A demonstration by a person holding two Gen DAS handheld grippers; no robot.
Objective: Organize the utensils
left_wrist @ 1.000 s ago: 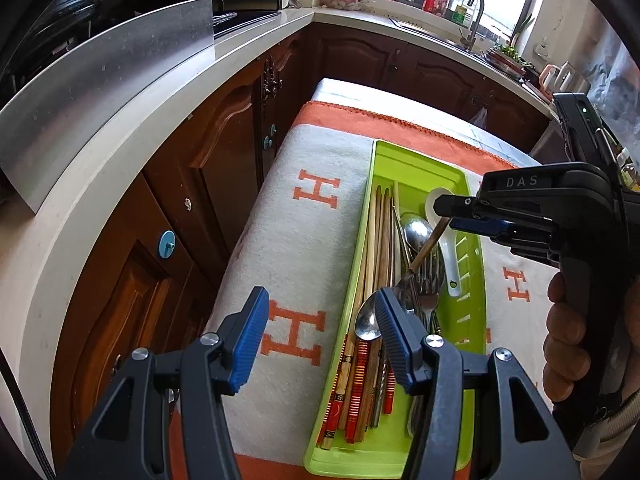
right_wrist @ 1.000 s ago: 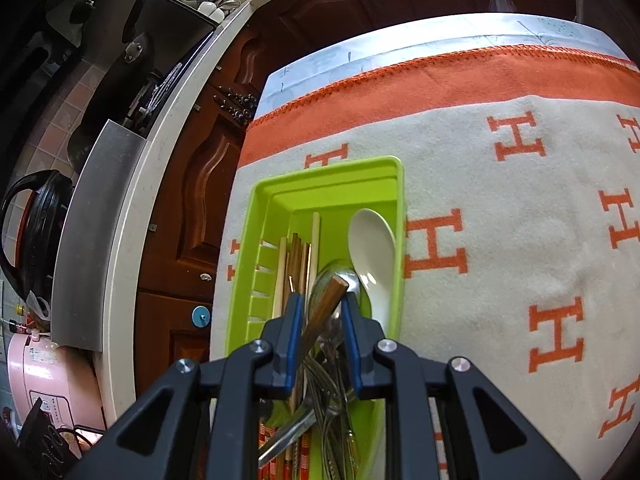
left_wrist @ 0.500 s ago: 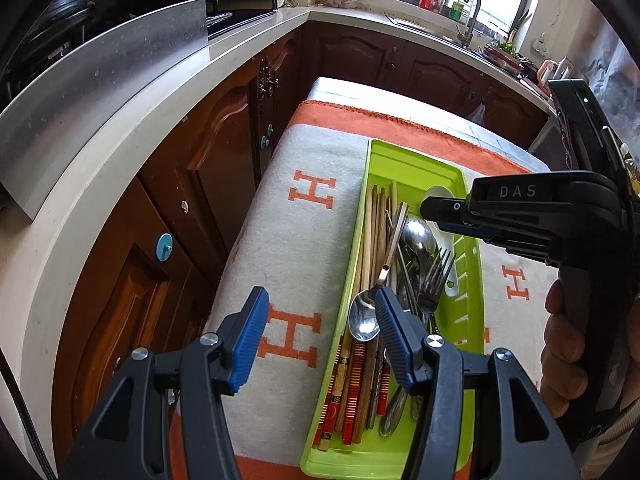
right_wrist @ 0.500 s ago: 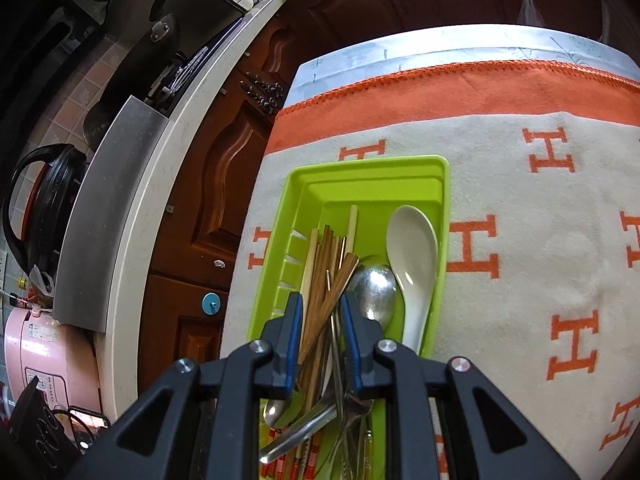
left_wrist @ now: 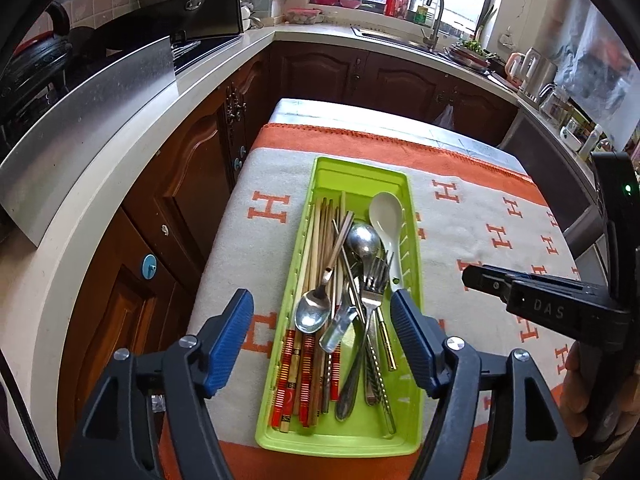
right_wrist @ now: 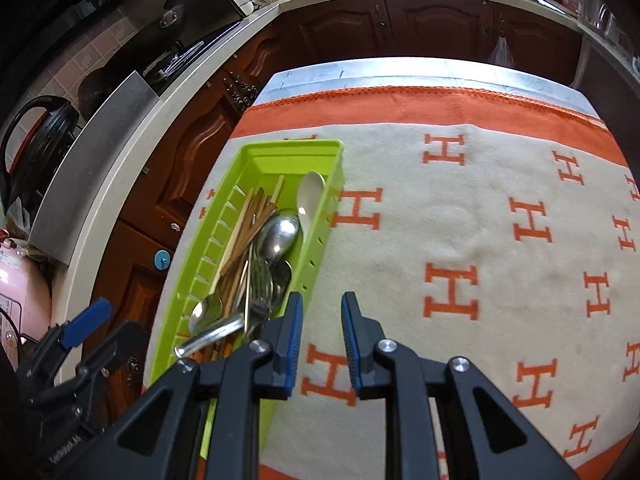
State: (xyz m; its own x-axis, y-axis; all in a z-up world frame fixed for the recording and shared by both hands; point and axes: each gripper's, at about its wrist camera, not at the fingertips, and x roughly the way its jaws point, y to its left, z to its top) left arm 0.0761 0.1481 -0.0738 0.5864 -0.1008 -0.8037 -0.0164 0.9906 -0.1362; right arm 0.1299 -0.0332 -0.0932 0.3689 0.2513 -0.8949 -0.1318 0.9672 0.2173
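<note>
A lime green tray (left_wrist: 360, 430) (right_wrist: 288, 148) lies on the cloth and holds wooden chopsticks (left_wrist: 320, 232), a white ceramic spoon (left_wrist: 386, 210) (right_wrist: 312, 190), metal spoons (left_wrist: 362, 240), forks (left_wrist: 374, 276) and a wooden-handled spoon (left_wrist: 314, 312) across the chopsticks. My left gripper (left_wrist: 320, 300) hovers above the tray's near half. Its jaws are opening and nothing is between the pads. My right gripper (right_wrist: 322, 298) is over the cloth, just right of the tray. Its jaws stand a narrow gap apart and hold nothing. It also shows in the left wrist view (left_wrist: 472, 276).
A cream cloth with orange H marks (right_wrist: 460, 220) covers the table. A white countertop (left_wrist: 120, 160) and brown cabinet doors (left_wrist: 188, 184) run close along the table's left side. A person's hand (left_wrist: 580, 392) holds the right gripper.
The right gripper let go of the wooden-handled spoon, which now lies in the tray, and moved right off the tray over the cloth. The left gripper's jaws widened and it rose a little.
</note>
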